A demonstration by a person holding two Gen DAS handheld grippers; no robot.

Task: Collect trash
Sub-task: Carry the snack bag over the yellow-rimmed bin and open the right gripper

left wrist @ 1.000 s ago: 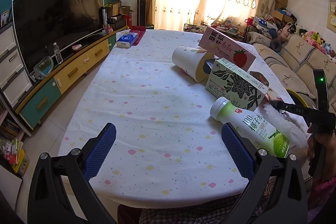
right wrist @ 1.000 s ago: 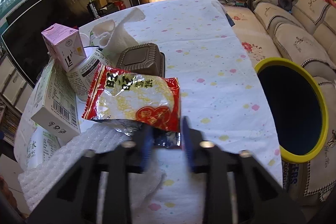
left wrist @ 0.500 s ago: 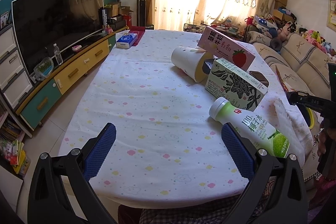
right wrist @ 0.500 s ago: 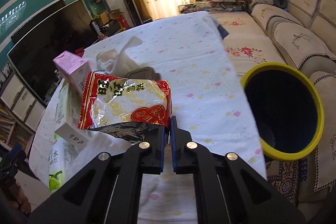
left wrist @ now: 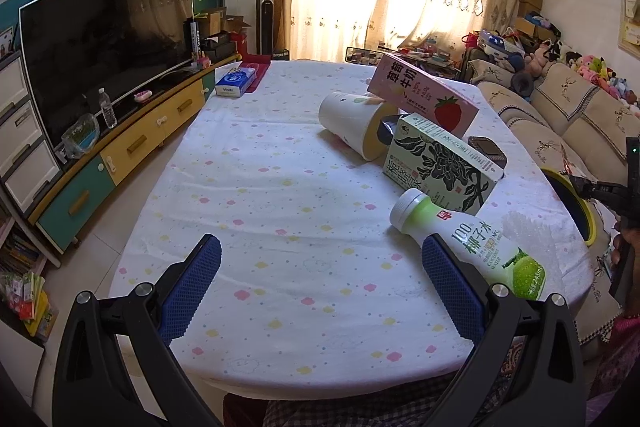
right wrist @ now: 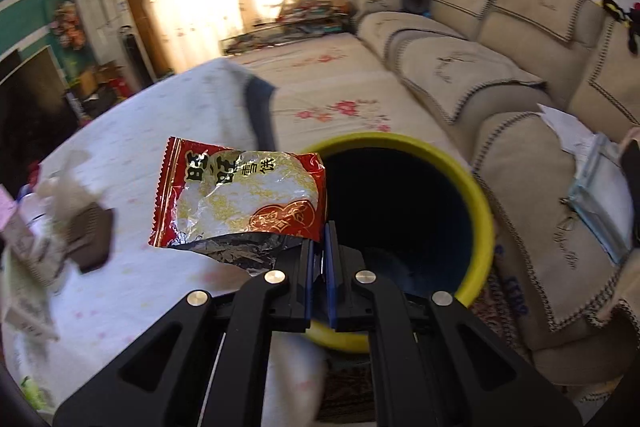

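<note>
My right gripper [right wrist: 319, 245] is shut on the torn edge of a red and silver snack wrapper [right wrist: 244, 195], lifted off the table beside the rim of a yellow bin [right wrist: 482, 203] with a dark inside. In the left wrist view my left gripper [left wrist: 320, 287] stands open over the tablecloth, nothing between its blue pads [left wrist: 192, 287]. A green coconut-water bottle [left wrist: 468, 245] lies next to its right finger. Behind it are a green-black carton [left wrist: 440, 167], a pink strawberry-milk carton [left wrist: 424, 95] and a tipped paper cup [left wrist: 352, 125]. The right gripper [left wrist: 576, 183] shows at the far right.
A brown plastic lid [right wrist: 90, 233] and blurred cartons lie at the table's left in the right wrist view. Beige sofas [right wrist: 520, 39] stand behind the bin. A TV [left wrist: 104, 43] on a cabinet runs along the left; a blue tissue box [left wrist: 236, 83] sits at the table's far corner.
My right gripper closed on the snack wrapper, lifted it and swung right toward the yellow bin. The left gripper has stayed in place.
</note>
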